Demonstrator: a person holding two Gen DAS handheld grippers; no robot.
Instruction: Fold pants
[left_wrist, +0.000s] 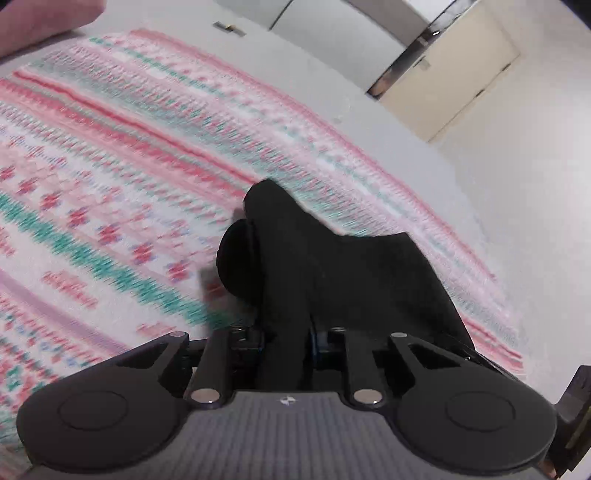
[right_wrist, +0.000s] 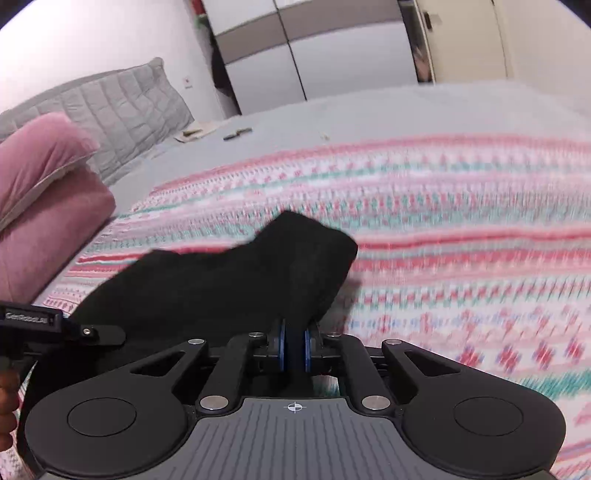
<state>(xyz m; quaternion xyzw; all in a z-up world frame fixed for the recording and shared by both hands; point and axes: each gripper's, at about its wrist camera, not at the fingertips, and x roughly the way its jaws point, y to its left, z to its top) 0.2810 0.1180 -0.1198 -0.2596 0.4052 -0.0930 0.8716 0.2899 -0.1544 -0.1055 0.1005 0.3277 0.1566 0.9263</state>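
Left wrist view: the left gripper is clamped on a bunched fold of the black pants, which rise from between its fingers and drape off to the right. Below them lies a blurred pink, teal and white patterned blanket, spread on a grey bed. A pink pillow shows at the bed's far left corner, and a cream door stands beyond the far edge.

Right wrist view: the right gripper pinches the pants between its blue-edged pads; the cloth spreads left toward the left gripper at the frame edge. The blanket covers the near part of the bed. A pink pillow and a grey quilted pillow sit at the left edge, a wardrobe behind.
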